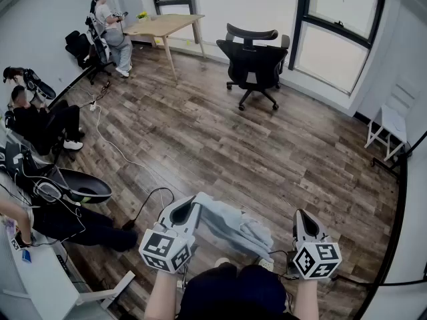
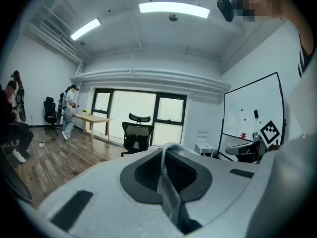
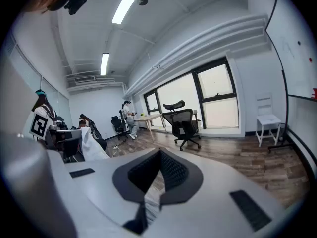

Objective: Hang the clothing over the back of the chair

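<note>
Pale blue-grey garment [image 1: 230,224], bunched, hangs from the left gripper [image 1: 192,209] close in front of the person's body. It trails off toward the right gripper [image 1: 302,217] but stops short of it, and nothing under it takes its weight.

Left jaws: clenched on a fold of the garment. A narrow strip of the fabric runs up between the pads in the left gripper view.

Right jaws: tips pressed together, nothing between them. Only the wood floor [image 1: 200,132] shows through the slit lower down in the right gripper view.

Pose: both bare forearms reach forward from the waist, side by side and well apart. Both grippers sit at about the same height and tip a little below level. They point out across the room, roughly toward the chair, and the marker cubes face up at the head camera.

Progress: I judge the pick-up done, with the garment off any surface and carried. Hanging not begun.

Black office chair [image 1: 253,62] stands across the open floor by the window, well apart from the grippers, its back bare. What is left, as I read it, is to close the gap to the chair, lift the garment above the backrest and drape it over. The free right gripper could take a second edge to spread it.

Beyond the chair, a wooden table [image 1: 163,24] with a person standing near it.
</note>
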### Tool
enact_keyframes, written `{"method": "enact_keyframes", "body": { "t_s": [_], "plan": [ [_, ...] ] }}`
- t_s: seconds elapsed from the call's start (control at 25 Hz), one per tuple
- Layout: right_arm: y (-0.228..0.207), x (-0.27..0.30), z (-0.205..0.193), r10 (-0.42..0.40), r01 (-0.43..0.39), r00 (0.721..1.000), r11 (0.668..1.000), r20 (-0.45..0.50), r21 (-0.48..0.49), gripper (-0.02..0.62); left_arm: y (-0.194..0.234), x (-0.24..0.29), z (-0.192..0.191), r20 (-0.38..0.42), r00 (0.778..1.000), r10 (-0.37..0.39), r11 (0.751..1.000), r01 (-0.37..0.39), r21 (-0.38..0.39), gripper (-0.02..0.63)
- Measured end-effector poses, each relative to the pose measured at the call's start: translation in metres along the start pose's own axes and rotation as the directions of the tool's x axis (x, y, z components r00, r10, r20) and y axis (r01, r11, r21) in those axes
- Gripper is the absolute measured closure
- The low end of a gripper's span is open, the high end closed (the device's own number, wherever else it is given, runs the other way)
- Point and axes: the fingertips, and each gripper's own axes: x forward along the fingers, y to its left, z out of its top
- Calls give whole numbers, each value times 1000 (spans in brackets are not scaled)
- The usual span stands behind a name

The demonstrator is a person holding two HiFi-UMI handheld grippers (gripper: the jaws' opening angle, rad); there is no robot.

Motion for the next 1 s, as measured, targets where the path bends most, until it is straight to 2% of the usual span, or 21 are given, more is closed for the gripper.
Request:
{"method": "enact_keyframes", "body": {
  "t_s": [0.16, 0.44, 0.72, 1.0],
  "plan": [
    [32, -4, -7, -12, 12, 1000, 1000, 8, -8, 595, 17, -19, -2, 9, 1000, -22, 1000, 21, 17, 593],
    [53, -4, 1, -33, 33, 999, 999, 43, -5, 595, 36, -34, 11, 30, 999, -24, 1000, 24, 18, 592],
    [75, -2, 8, -22, 23, 998, 1000, 55, -19, 595, 59, -55, 35, 99, 995, 9, 999, -12, 30, 593],
    [89, -4, 7, -5, 7, 999, 1000, 53, -25, 595, 81, -73, 40, 114, 992, 55, 998, -57, 14, 592]
  ]
}}
